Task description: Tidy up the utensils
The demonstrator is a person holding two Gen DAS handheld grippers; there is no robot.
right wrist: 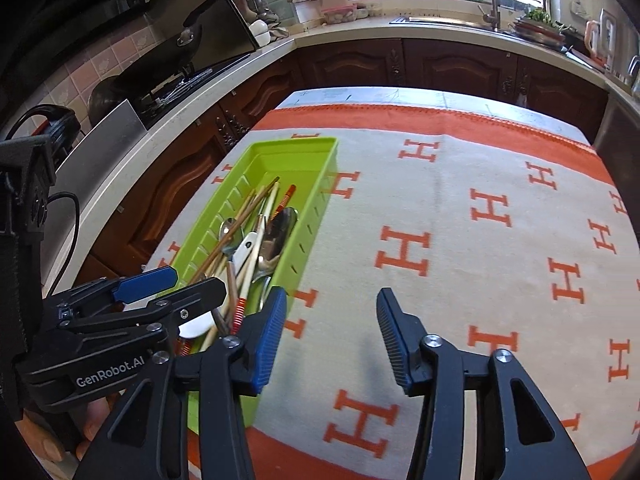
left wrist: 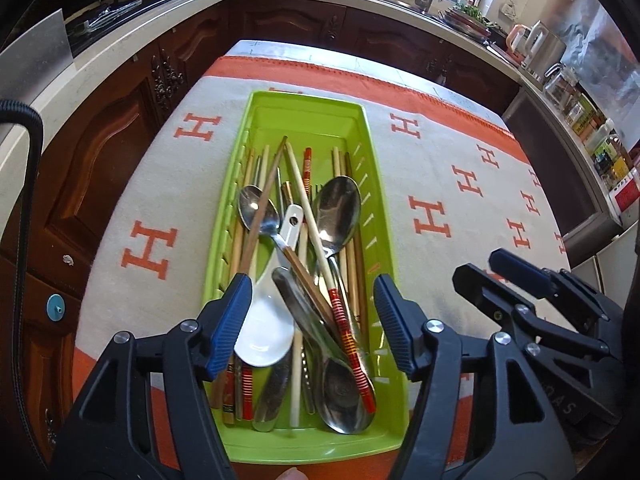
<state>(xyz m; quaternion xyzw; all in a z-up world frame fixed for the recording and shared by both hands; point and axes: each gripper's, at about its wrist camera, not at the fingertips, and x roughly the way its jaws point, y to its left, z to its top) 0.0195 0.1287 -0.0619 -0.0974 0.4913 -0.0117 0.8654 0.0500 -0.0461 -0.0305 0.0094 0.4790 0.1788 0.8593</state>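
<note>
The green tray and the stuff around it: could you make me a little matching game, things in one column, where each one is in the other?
Things:
1. White spoon
2. Left hand-held gripper
3. Right hand-held gripper
4. Tray

Places:
A. open, over bare cloth to the right of the tray
B. on the cloth, near its left edge
C. open, above the tray's near end
D. lying in the tray among chopsticks and metal spoons

Pairs: 1-D, 2-C, 3-A, 4-B
</note>
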